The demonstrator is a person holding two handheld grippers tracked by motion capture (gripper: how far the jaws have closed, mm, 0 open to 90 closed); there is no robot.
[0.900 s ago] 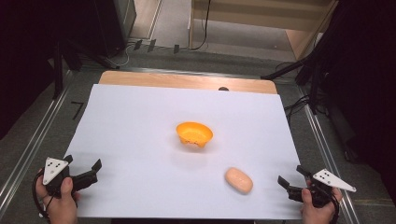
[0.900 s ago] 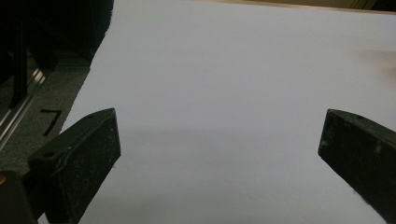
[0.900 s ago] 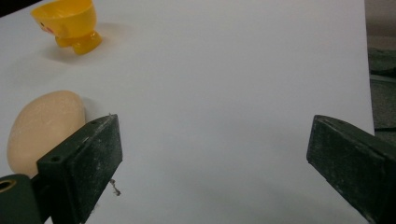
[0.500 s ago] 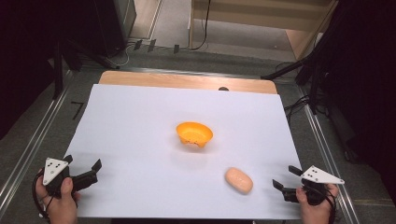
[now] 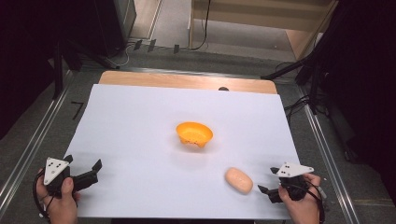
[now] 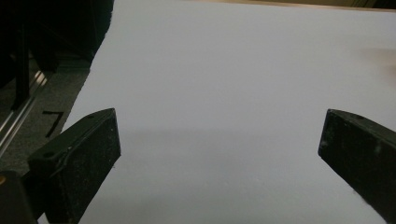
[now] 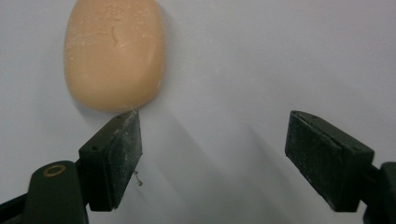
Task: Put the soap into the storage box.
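- Black jaws of the right claw (image 7: 212,158) stood parted with nothing between them in the right gripper view; their lower ends were cut off by the frame's bottom edge.
- Peach-coloured soap bar (image 7: 114,53) lay flat on the white sheet just beyond one jaw tip, its far end cut off at the top edge; whether that tip touched it could not be made out.
- From the high view, the right claw (image 5: 269,183) sat at the near right of the counter, just beside the soap bar (image 5: 239,180), with the person's right hand (image 5: 301,203) partly cut off by the bottom edge.
- Compared with the earlier pictures, the right claw had moved leftward, closer to the bar, and now pointed at it.
- At the near left, the left claw (image 5: 84,169) was wide open and held nothing, well apart from the bar; it had not shifted. In the left gripper view its jaws (image 6: 219,154) framed bare white sheet (image 6: 224,70), and a faint orange blur at the right edge was too soft to identify.
- Farther off, an orange bowl (image 5: 194,134) rested mid-sheet, unmoved.
- Beyond it, a strip of wooden counter (image 5: 187,80) showed past the sheet.
- No readable writing or labels appeared; a dark mark on the floor left of the sheet could not be read.
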